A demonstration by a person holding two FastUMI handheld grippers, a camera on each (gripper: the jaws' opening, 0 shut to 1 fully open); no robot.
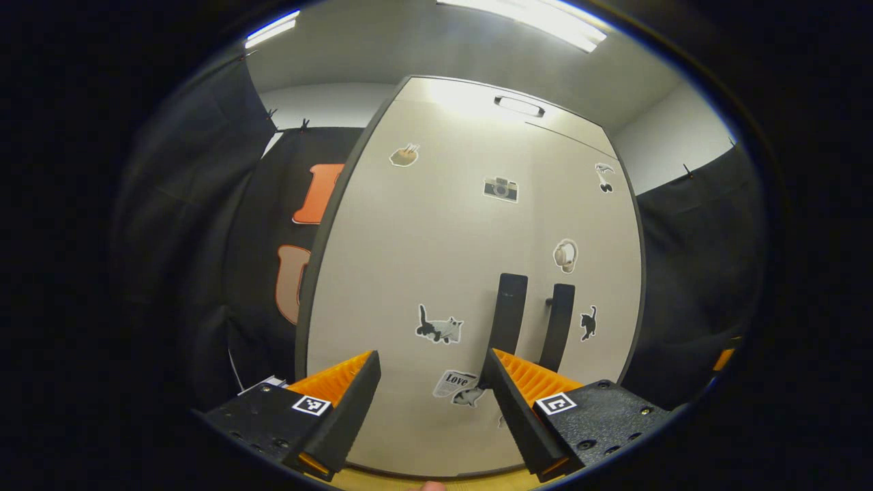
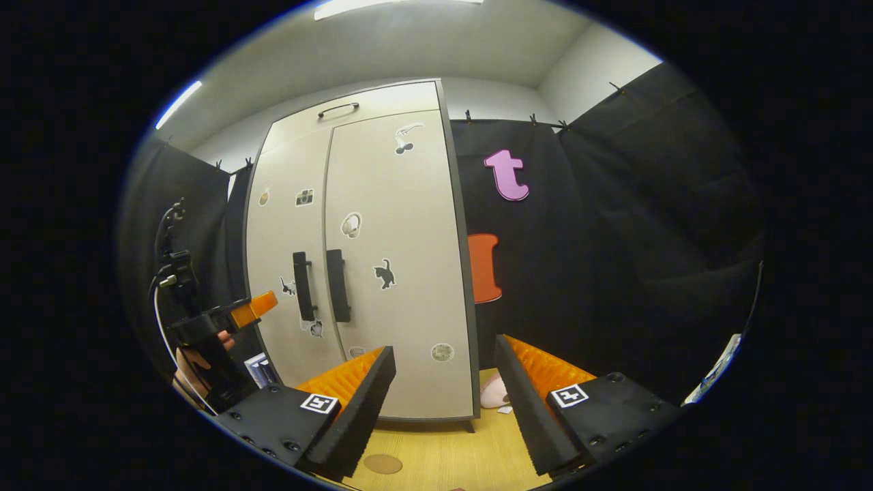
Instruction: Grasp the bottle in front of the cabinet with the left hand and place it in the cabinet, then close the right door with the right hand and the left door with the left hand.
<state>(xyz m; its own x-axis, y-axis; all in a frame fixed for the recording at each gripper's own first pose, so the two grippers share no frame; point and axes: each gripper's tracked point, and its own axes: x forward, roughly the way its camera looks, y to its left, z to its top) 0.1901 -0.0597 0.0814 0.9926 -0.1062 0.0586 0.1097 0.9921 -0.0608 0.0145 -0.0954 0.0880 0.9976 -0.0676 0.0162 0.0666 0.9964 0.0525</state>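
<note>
A pale cabinet (image 1: pixel 436 239) with animal and camera stickers stands right in front of my left gripper (image 1: pixel 431 361). Its left door (image 2: pixel 286 232) and right door (image 2: pixel 402 300) both lie flush and shut, with two black handles (image 1: pixel 510 310) side by side at the seam. My left gripper is open with nothing between its fingers, and its right fingertip (image 1: pixel 494 365) sits at the foot of the left handle. In the right gripper view a hand holds the left gripper (image 2: pixel 256 307) close to the left door. My right gripper (image 2: pixel 445 351) hangs open and empty, farther back, facing the cabinet's right edge.
The cabinet stands on a wooden table (image 2: pixel 443 450). A small pink object (image 2: pixel 492 392) lies by the cabinet's right foot, and a brown disc (image 2: pixel 382 464) lies near the table's front. A small printed card (image 2: pixel 259 368) sits left of the cabinet. Black cloth walls enclose the booth.
</note>
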